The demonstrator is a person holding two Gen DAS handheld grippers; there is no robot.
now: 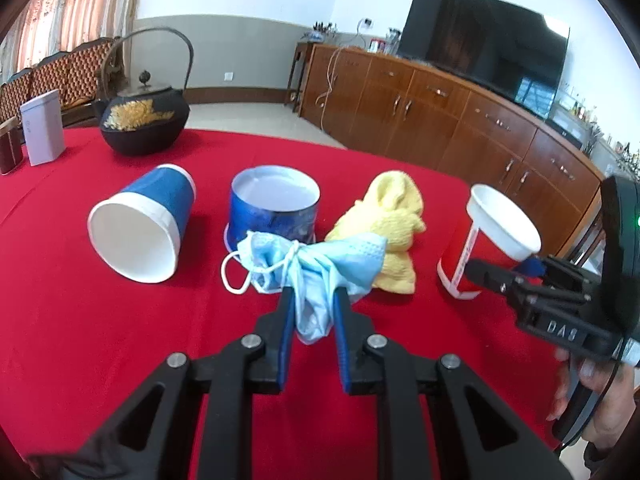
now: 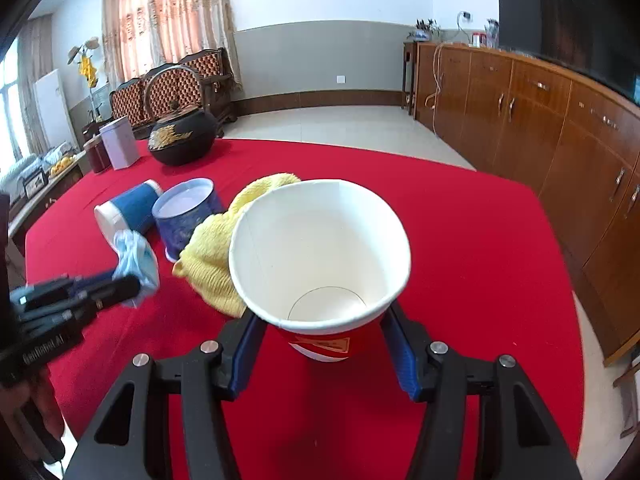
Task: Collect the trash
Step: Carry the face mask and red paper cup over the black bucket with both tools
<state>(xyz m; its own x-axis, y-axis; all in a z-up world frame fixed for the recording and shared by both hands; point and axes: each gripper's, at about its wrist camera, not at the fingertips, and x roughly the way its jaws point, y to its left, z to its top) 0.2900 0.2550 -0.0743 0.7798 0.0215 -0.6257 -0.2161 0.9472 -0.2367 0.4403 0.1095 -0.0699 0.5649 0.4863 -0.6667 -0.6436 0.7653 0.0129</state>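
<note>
Left wrist view has the mask (image 1: 316, 272) bunched up between the left gripper (image 1: 311, 300), jaws pinched tight on it, just above the tabletop (image 1: 100, 340). It's floppy and weighs nothing, so grabbing the wadded middle seems right; the ear loop dangles and could snag. Right gripper (image 2: 322, 344) has its jaws closed on the red cup (image 2: 320, 256) low on its wall. Thin paper, so it'll probably dent if squeezed hard. Yellow cloth (image 1: 390, 232), blue tub (image 1: 274, 210) and tipped blue cup (image 1: 144, 228) sit just behind.

I see a crumpled blue face mask (image 1: 316, 264) bunched above the red cloth. A red-and-white paper cup (image 2: 320, 256) tilts, empty. A blue paper cup (image 1: 144, 226) lies on its side.
</note>
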